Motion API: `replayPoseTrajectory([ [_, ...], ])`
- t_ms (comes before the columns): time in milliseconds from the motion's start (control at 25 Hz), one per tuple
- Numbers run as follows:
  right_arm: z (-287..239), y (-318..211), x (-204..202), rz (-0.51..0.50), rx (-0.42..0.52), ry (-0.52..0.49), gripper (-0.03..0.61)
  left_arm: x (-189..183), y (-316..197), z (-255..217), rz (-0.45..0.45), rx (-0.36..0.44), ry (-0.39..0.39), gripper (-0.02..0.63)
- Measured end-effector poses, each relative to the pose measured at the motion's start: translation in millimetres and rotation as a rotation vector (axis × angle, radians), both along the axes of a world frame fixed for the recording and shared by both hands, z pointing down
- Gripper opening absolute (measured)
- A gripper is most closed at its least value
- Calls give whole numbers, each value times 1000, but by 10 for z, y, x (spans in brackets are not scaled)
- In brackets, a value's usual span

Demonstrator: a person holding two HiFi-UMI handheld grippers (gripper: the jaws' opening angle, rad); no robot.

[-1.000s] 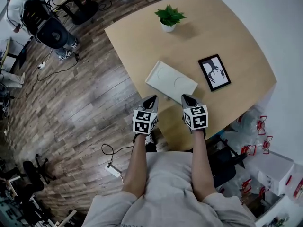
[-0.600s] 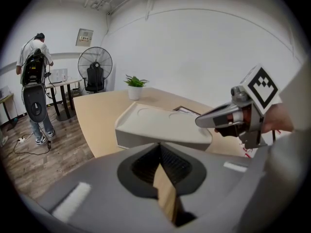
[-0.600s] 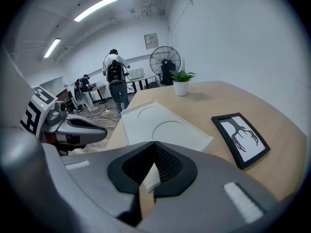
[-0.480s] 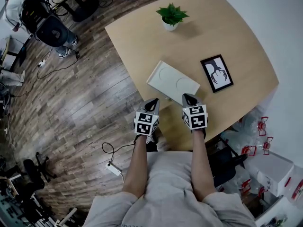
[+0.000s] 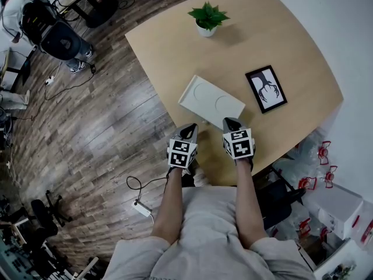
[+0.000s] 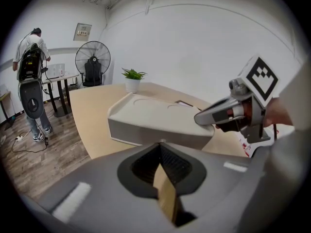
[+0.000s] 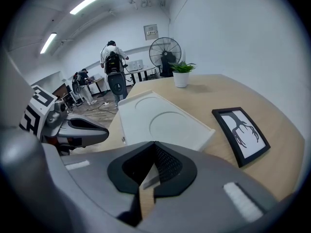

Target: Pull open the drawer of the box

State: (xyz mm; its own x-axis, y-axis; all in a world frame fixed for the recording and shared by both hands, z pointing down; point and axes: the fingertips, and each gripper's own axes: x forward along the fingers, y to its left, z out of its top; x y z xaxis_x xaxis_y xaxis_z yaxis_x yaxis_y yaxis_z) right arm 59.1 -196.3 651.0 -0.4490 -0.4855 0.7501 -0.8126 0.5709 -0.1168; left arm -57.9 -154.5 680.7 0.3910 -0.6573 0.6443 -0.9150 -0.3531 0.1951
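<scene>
A flat white box (image 5: 211,101) with two round recesses in its lid lies near the front edge of the wooden table (image 5: 169,45). Its near side faces me, and a small knob (image 7: 123,140) shows on that side. My left gripper (image 5: 188,127) is shut and empty, hovering just short of the box's near left corner (image 6: 119,127). My right gripper (image 5: 229,122) is also shut and empty, a little short of the box's near right end (image 7: 160,120). Each gripper appears in the other's view: the right gripper (image 6: 228,113) and the left gripper (image 7: 77,127).
A potted plant (image 5: 207,21) stands at the table's far side. A black picture frame (image 5: 266,89) lies right of the box. A power strip and cable (image 5: 141,209) are on the wood floor. A person (image 6: 30,76) and a fan (image 6: 92,62) are far left.
The left gripper has edged slightly right, towards the right gripper. The right gripper and the box have hardly moved in view.
</scene>
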Motion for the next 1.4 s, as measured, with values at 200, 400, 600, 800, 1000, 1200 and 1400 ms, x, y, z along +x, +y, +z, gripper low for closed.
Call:
replayPoseTrajectory([
  [200, 19, -5, -28, -23, -26, 14, 2, 5, -8, 71, -3, -16, -4, 54],
  [400, 19, -1, -23, -25, -28, 14, 2, 54, -29, 121, 5, -14, -13, 54],
  [600, 24, -3, -32, -27, -20, 12, 2, 96, -19, 176, 17, -28, -8, 54],
  [800, 17, 0, -27, -23, -15, 9, 2, 141, -32, 199, 30, -32, -15, 101],
  [1000, 22, 6, -26, -25, -22, 8, 2, 154, -84, 209, 29, -33, -24, 124],
  [1200, 28, -7, -29, -29, -26, 4, 2, 191, -119, 256, 40, -42, -36, 133],
  [1400, 37, -12, -28, -29, -26, 5, 2, 215, -138, 337, 56, -53, -53, 133],
])
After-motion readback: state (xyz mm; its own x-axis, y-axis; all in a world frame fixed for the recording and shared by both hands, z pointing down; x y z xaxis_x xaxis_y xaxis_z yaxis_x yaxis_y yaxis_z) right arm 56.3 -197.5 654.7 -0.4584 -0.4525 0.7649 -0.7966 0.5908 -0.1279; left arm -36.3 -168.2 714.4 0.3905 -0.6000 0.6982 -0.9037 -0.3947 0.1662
